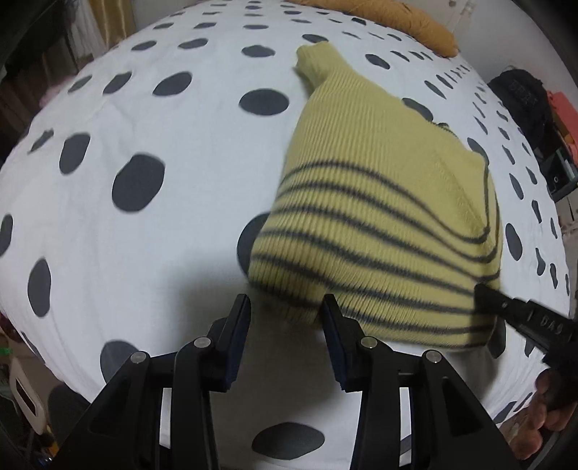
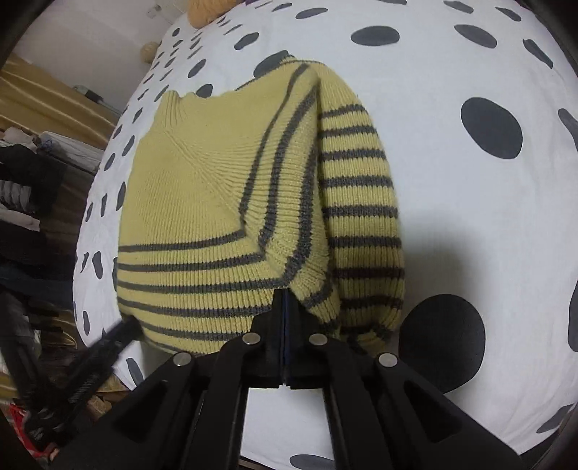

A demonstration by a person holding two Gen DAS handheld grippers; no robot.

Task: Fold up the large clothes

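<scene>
A yellow knit sweater with grey stripes (image 1: 379, 188) (image 2: 202, 188) lies partly folded on a white bedcover with dark dots (image 1: 202, 144) (image 2: 451, 224), one striped sleeve laid along its right side in the right wrist view. My left gripper (image 1: 285, 307) stands open at the sweater's near hem corner, which sits between the fingers close to the right one. It appears blurred at the lower left corner (image 2: 112, 336) in the right wrist view. My right gripper (image 2: 285, 294) (image 1: 482, 291) is shut on a raised fold of the sweater near the hem.
A mustard cushion (image 1: 404, 25) (image 2: 206, 11) lies at the bed's far end. A black bag (image 1: 520, 97) and orange items stand beyond one bed edge, and piled clothes (image 2: 29, 202) beyond the other. A person's hand (image 1: 542, 415) holds the right gripper.
</scene>
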